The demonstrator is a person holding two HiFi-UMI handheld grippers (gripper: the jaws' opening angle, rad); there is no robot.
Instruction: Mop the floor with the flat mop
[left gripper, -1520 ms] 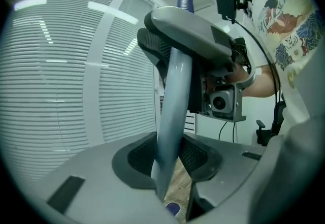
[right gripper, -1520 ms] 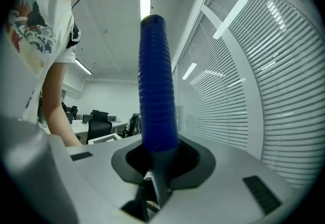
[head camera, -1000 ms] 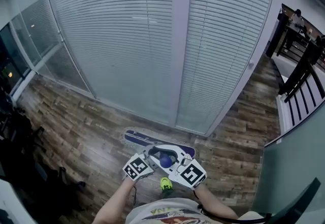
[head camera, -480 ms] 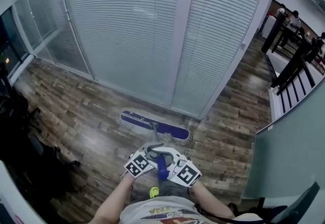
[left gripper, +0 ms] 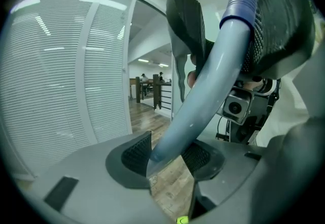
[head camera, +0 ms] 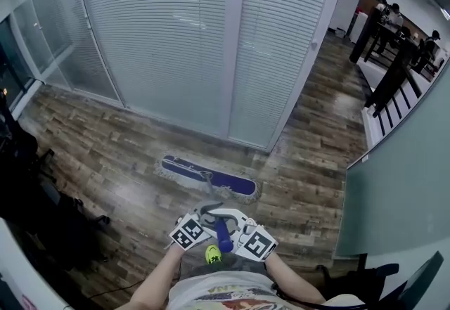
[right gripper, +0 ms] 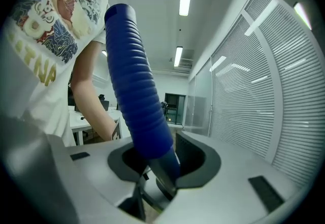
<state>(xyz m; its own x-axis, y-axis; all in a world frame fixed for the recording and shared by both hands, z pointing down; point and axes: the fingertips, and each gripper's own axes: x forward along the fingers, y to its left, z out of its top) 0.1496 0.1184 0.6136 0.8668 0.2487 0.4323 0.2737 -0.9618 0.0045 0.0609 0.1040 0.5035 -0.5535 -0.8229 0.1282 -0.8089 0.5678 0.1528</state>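
Blue mop handle (right gripper: 137, 106) gripped by left tongs (left gripper: 167, 154), right tongs (right gripper: 162, 159), jaws just opening.

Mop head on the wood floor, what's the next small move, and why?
Probably push the mop head forward toward the blinds: a strip of floor lies between it and them, and the handle sits close to the body.

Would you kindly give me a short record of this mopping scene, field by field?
Mop head: flat on the wooden floor, before the blinds
Left gripper: pale mop pole between its pads, held; jaws have just been opening
Right gripper: blue ribbed grip between its pads, held; jaws have just been opening
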